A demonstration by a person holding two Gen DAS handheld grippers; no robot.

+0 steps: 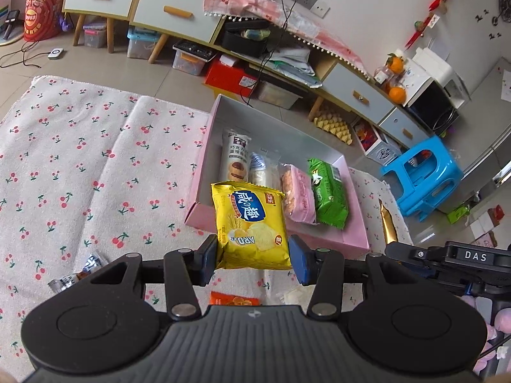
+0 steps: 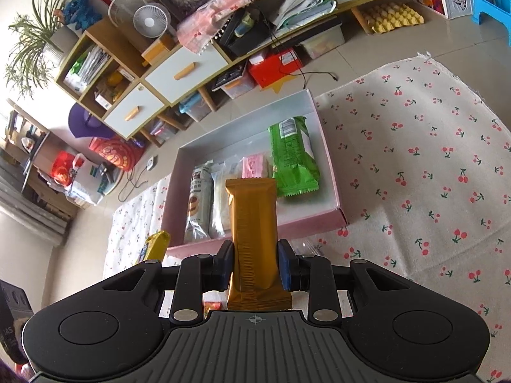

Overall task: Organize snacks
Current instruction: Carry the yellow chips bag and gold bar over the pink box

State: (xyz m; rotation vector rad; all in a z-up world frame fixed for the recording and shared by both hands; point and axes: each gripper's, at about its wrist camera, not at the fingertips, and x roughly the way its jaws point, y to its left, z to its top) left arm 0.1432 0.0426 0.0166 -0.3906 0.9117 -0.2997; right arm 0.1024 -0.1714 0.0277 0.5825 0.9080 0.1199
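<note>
1. Left gripper (image 1: 254, 257): both blue pads are pressed against the lower sides of a yellow chip bag (image 1: 250, 225). The bag is held upright, clear of the cherry-print cloth (image 1: 80, 159), just in front of the near wall of the pink box (image 1: 351, 239).
2. Right gripper (image 2: 255, 266): fingers are clamped on a gold wafer bar (image 2: 254, 233), gripped near its lower end. The bar stands on end, and its top overlaps the near wall of the pink box (image 2: 255, 229) in the right wrist view.
3. Pink box contents, seen from the left wrist, left to right along the near half:
   - a brown cookie sleeve (image 1: 235, 159);
   - a white-and-blue packet (image 1: 261, 170);
   - a pink wafer pack (image 1: 298, 196);
   - a green snack pack (image 1: 327, 196) (nearest the right wall).
   The four lie side by side, touching or nearly so.
4. The far half of the box floor is bare white.
5. Loose items on the cloth near the left gripper: an orange packet (image 1: 234, 300) below the chip bag, and a silver wrapper (image 1: 80, 271) toward the near left edge.
6. A blue plastic stool (image 1: 424, 175) stands on the tiled floor beyond the cloth's right edge.
</note>
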